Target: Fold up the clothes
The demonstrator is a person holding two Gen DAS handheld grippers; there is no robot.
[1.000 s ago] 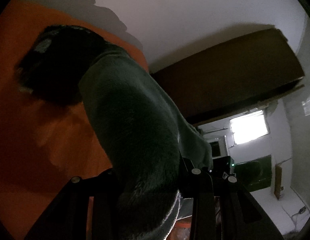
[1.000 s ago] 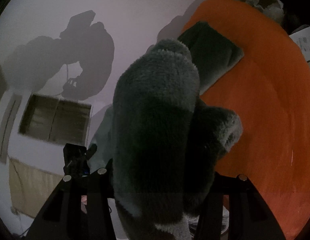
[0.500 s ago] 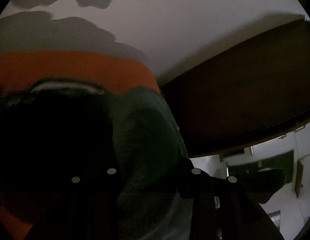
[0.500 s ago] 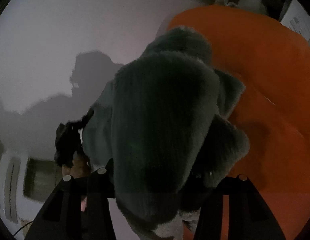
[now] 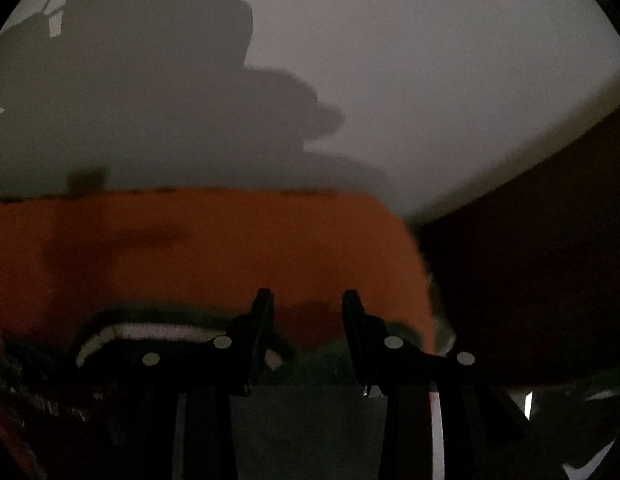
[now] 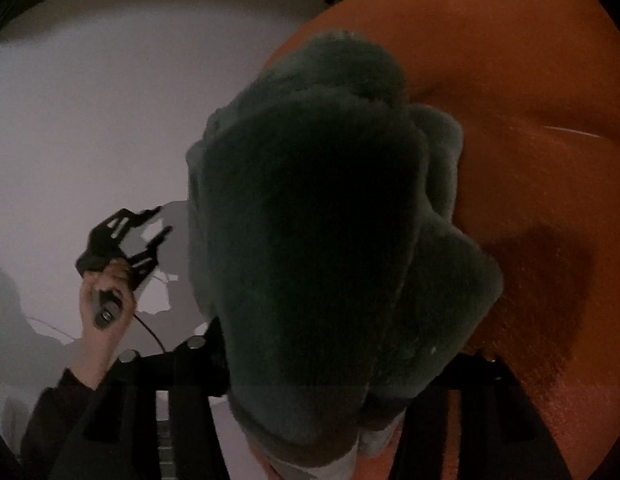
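A dark green fleece garment (image 6: 318, 240) fills the middle of the right wrist view. It bunches up out of my right gripper (image 6: 338, 352), which is shut on it; the fabric hides the fingers. In the left wrist view my left gripper (image 5: 305, 300) stands open with nothing between its fingers, just above the orange cover (image 5: 229, 248). A fold of the garment (image 5: 165, 315) with a white lining edge lies low on the left behind the fingers. The right wrist view also shows the left gripper (image 6: 159, 222), open, held by a hand (image 6: 101, 300) at the left.
The orange cover (image 6: 530, 80) spreads to the right of the bunched garment. A pale wall (image 5: 430, 60) with dark shadows stands behind it. A dark wooden panel (image 5: 530, 260) lies to the right in the left wrist view.
The left gripper has let go of the garment and opened; the fabric that hung from it now lies low on the orange cover. The right gripper keeps its hold.
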